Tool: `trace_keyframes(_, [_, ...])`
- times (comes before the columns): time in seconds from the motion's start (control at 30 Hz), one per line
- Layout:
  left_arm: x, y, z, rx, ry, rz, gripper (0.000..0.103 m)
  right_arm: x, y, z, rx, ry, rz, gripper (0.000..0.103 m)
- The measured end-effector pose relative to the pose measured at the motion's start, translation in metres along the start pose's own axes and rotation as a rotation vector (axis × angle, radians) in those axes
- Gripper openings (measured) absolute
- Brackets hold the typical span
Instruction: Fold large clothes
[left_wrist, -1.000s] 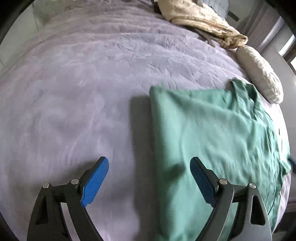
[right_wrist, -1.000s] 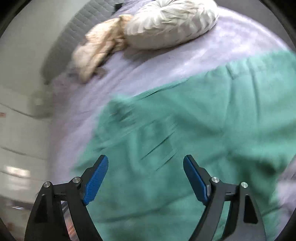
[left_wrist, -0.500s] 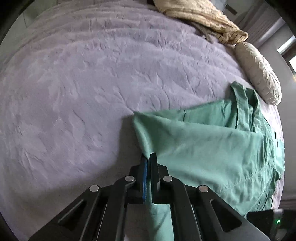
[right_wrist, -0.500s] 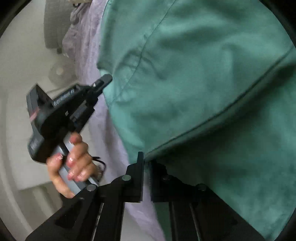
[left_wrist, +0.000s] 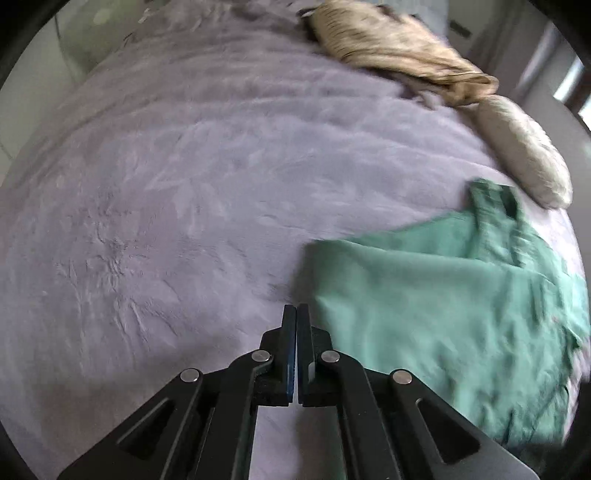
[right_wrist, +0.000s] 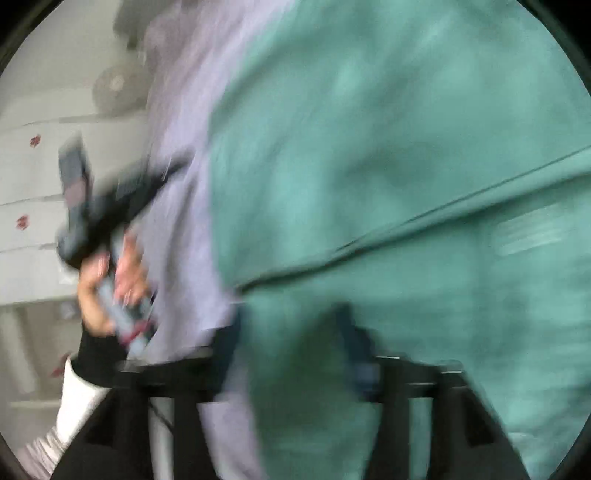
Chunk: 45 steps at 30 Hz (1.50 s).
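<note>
A big bed with a soft purple cover (left_wrist: 192, 192) fills the room. At its far end lie a crumpled tan blanket (left_wrist: 399, 48) and, just beside that, a puffy cream pillow (left_wrist: 524, 155). Past the pillow, daylight comes through a bright window (left_wrist: 569, 85). Beside the bed is pale tiled floor (right_wrist: 33, 177).

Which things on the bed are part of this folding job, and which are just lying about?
Part of the job:
- green garment, lying partly folded on the bed
- left hand-held gripper, shut, no cloth between its fingers
- right hand-held gripper, jaws opening, over the garment

Just lying about:
- beige blanket, bunched at the far end
- pale pillow
- lilac bedspread, the work surface
</note>
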<state>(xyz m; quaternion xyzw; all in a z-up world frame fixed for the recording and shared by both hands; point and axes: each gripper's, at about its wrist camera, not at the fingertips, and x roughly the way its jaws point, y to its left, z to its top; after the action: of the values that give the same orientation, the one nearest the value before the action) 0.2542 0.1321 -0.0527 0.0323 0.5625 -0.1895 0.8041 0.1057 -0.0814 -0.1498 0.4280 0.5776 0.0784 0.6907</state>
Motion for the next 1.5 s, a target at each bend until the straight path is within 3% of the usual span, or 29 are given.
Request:
trace_keyframes(0.03, [-0.005, -0.005, -0.006, 0.008, 0.000, -0.018, 0.001, -0.030, -0.016, 0.004, 0.021, -0.093, -0.069, 0.068])
trace_keyframes(0.13, [-0.005, -0.028, -0.026, 0.031, 0.023, -0.040, 0.001, -0.081, -0.061, 0.015, 0.144, -0.260, -0.197, 0.068])
trace_keyframes(0.23, [0.017, -0.043, -0.045, 0.043, 0.091, 0.003, 0.001, -0.099, -0.089, 0.030, 0.220, -0.333, -0.267, 0.064])
trace_keyframes(0.3, [0.031, -0.044, -0.058, 0.049, 0.137, 0.065, 0.001, -0.090, -0.100, 0.042, 0.222, -0.300, -0.328, 0.032])
trace_keyframes(0.33, [0.031, -0.043, -0.063, 0.050, 0.145, 0.093, 0.001, -0.090, -0.110, 0.045, 0.247, -0.271, -0.368, 0.009])
trace_keyframes(0.4, [0.018, -0.039, -0.070, 0.044, 0.144, 0.113, 0.001, -0.113, -0.133, 0.036, 0.329, -0.286, -0.320, 0.007])
trace_keyframes(0.6, [-0.053, -0.047, -0.090, 0.071, 0.063, 0.121, 0.001, -0.204, -0.114, -0.007, 0.263, -0.427, -0.307, 0.016])
trace_keyframes(0.63, [-0.062, -0.053, -0.092, 0.079, 0.049, 0.117, 0.001, -0.223, -0.111, -0.022, 0.246, -0.450, -0.305, 0.031])
trace_keyframes(0.67, [-0.077, -0.061, -0.097, 0.091, 0.038, 0.107, 0.001, -0.232, -0.106, -0.026, 0.239, -0.471, -0.308, 0.057])
trace_keyframes(0.73, [-0.097, -0.075, -0.107, 0.101, 0.034, 0.091, 0.001, -0.270, -0.104, -0.065, 0.230, -0.526, -0.314, 0.075])
trace_keyframes(0.93, [-0.160, -0.111, -0.153, 0.108, 0.018, 0.009, 0.001, -0.348, -0.105, -0.136, 0.202, -0.599, -0.355, 0.076])
trace_keyframes(1.17, [-0.217, -0.153, -0.253, 0.150, 0.039, 0.043, 0.001, -0.405, -0.122, -0.200, 0.148, -0.607, -0.294, 0.077])
trace_keyframes(1.33, [-0.240, -0.228, -0.341, 0.177, 0.063, 0.049, 0.001, -0.452, -0.157, -0.244, 0.096, -0.629, -0.261, 0.077])
trace_keyframes(1.5, [-0.254, -0.313, -0.404, 0.113, 0.119, -0.076, 0.001, -0.530, -0.202, -0.322, 0.062, -0.683, -0.281, 0.077])
